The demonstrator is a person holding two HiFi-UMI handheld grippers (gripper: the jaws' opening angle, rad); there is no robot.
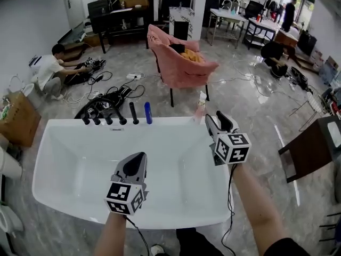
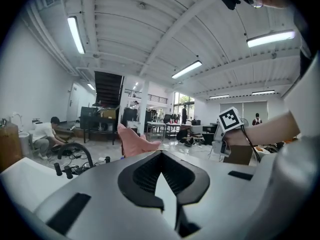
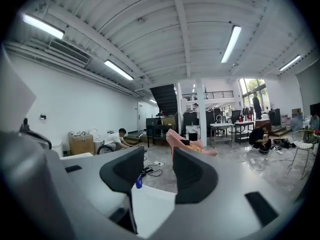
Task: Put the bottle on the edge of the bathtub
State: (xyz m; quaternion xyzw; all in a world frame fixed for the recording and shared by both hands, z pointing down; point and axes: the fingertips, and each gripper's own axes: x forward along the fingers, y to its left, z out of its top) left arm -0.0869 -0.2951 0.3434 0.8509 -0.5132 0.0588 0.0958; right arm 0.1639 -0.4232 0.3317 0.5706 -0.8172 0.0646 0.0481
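Observation:
A white bathtub (image 1: 170, 122) fills the middle of the head view. A pale pink bottle with a white cap (image 1: 200, 107) stands upright at the tub's far right rim. My right gripper (image 1: 214, 119) is just right of it and a little nearer, apart from it, open with nothing between the jaws (image 3: 159, 156). The pink bottle is hidden in the right gripper view, where only a blue bottle (image 3: 138, 182) and the white rim (image 3: 152, 204) show. My left gripper (image 1: 139, 158) hovers over the tub's basin, shut and empty (image 2: 161, 154).
Several black bottles (image 1: 109, 119) and a blue bottle (image 1: 148, 112) line the far rim. Behind the tub stand a pink armchair (image 1: 178, 63) and floor cables (image 1: 106, 103). A person (image 1: 50, 71) crouches at the left. A brown chair (image 1: 314, 145) stands at the right.

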